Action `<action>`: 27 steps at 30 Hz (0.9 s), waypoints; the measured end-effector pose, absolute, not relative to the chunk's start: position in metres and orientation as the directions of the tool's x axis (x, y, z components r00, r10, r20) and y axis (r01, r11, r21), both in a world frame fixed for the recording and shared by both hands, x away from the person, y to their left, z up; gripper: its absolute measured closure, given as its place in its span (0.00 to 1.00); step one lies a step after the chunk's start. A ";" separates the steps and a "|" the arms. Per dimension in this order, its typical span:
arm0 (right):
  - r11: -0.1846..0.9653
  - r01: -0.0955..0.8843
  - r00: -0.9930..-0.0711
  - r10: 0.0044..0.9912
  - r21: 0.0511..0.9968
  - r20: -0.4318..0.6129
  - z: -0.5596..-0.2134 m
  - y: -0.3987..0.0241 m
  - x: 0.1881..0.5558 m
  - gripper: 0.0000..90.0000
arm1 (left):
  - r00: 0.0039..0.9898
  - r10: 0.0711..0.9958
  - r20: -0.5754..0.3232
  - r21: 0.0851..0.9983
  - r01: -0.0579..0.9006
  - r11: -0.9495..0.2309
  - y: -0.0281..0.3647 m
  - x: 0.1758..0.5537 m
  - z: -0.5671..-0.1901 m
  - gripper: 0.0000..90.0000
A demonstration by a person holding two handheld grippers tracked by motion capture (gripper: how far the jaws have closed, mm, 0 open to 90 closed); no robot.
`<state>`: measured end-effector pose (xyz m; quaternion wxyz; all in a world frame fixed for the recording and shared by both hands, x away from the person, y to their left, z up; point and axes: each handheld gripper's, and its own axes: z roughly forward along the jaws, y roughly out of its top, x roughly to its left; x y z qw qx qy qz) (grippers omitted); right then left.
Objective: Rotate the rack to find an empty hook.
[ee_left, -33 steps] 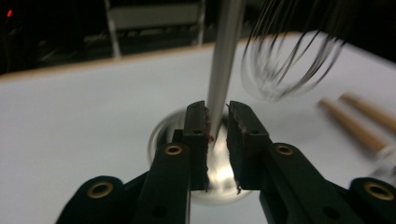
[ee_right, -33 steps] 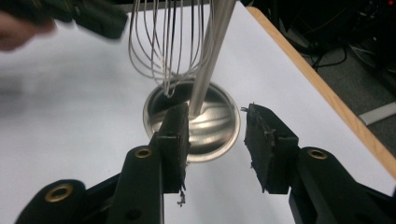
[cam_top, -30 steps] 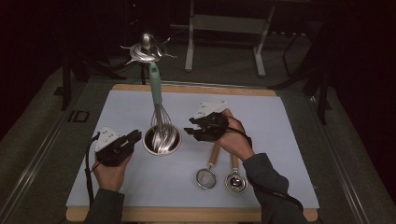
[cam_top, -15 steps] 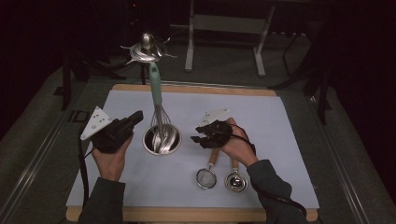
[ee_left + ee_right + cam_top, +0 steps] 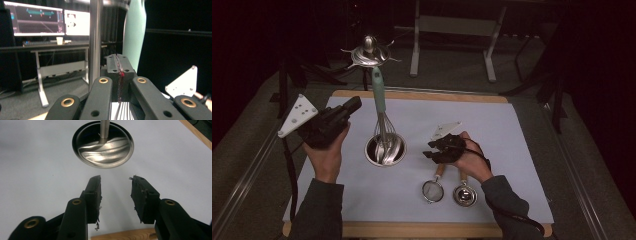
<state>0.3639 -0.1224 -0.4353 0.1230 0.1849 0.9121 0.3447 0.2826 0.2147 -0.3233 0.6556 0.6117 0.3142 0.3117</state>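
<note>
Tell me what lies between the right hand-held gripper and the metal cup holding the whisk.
Nothing: in the right gripper view, bare white mat separates the open right hand-held gripper from the metal cup; the wooden handle lies below the jaws.

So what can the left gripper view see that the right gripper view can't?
The left gripper view looks out across the room: bright computer screens, a shiny metal pole and the pale green whisk handle. The left gripper has its jaws shut tight. The right gripper view looks down at the white mat and into a metal cup. The right gripper has its jaws open with nothing between them. Both views show a pair of black jaws rising from the bottom.
</note>
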 end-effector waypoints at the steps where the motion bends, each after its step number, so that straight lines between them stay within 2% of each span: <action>1: 0.695 0.252 -0.901 0.423 0.673 -0.100 -0.435 -0.124 0.364 0.66 | 0.609 0.793 -0.022 0.998 -0.036 0.056 0.214 0.283 -0.319 1.00; 8: 0.685 0.263 -0.897 0.433 0.679 -0.089 -0.439 -0.130 0.364 0.66 | 0.614 0.789 0.005 0.992 -0.104 0.075 0.214 0.286 -0.297 1.00; 12: 0.676 0.273 -0.894 0.442 0.684 -0.079 -0.440 -0.132 0.364 0.66 | 0.626 0.780 -0.025 0.981 -0.134 0.138 0.215 0.290 -0.292 1.00; 18: 0.679 0.273 -0.895 0.440 0.682 -0.080 -0.441 -0.134 0.363 0.66 | 0.639 0.765 -0.077 0.969 -0.132 0.208 0.217 0.300 -0.291 1.00; 27: 0.669 0.289 -0.890 0.451 0.685 -0.064 -0.445 -0.138 0.364 0.66 | 0.611 0.784 -0.110 0.966 -0.119 0.228 0.218 0.312 -0.290 1.00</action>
